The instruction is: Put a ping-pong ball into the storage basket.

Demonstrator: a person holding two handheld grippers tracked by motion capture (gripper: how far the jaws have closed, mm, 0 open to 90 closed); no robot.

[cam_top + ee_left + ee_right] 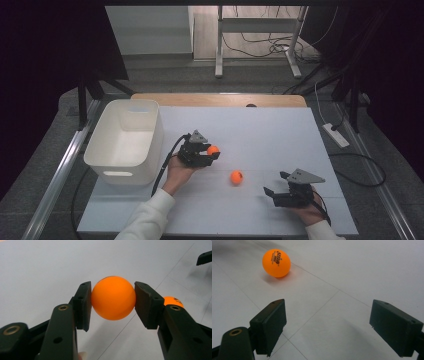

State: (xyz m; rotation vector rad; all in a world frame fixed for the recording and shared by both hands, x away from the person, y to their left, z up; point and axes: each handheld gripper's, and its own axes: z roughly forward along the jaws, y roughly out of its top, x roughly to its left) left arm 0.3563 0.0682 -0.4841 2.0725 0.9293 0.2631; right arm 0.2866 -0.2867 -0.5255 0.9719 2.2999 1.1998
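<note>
- Now, a white bin (125,140) is standing near the left edge of the tabletop (280,130), with its open side up.
- Just beside the bin, toward the middle, the left gripper (212,152) is pinching an orange ball (113,298) between its two pads, which are pressing on it from both sides.
- A second orange ball (236,177) is lying free on the tabletop, between the two grippers.
- Near the front right corner, the right gripper (276,186) is resting with jaws wide apart and nothing between them.
</note>
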